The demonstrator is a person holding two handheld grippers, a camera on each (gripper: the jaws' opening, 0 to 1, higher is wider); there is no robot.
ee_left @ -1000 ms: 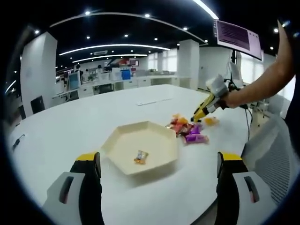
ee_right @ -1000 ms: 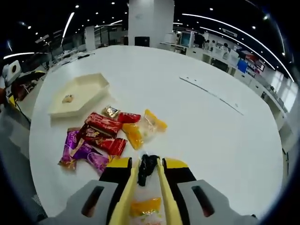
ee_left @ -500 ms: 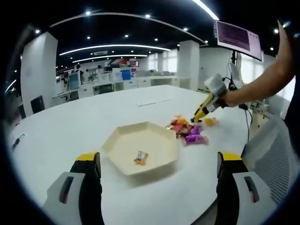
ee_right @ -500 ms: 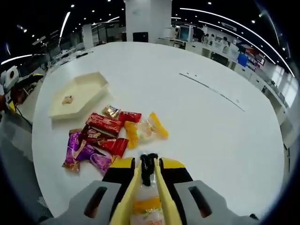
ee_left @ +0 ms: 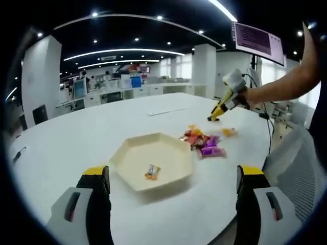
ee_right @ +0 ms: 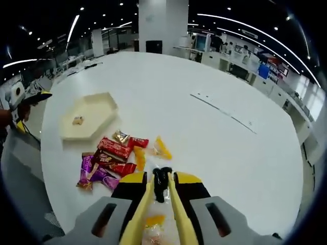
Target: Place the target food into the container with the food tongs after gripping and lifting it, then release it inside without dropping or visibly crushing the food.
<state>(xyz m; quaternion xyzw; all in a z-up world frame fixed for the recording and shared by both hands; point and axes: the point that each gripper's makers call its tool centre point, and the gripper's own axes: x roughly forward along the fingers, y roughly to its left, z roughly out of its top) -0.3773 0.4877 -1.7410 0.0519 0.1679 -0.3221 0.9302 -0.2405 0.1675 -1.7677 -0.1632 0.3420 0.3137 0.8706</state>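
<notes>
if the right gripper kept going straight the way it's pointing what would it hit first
Probably the bare white table, just past the pile of sweets. The right gripper, shut on tongs that hold a yellow sweet, points down at it; the pile lies slightly left of that line, though depth is unclear.

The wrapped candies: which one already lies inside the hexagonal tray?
The small gold-wrapped candy, alone in the cream hexagonal tray. The others lie in a pile on the white table beside the tray, red, purple and orange ones.
</notes>
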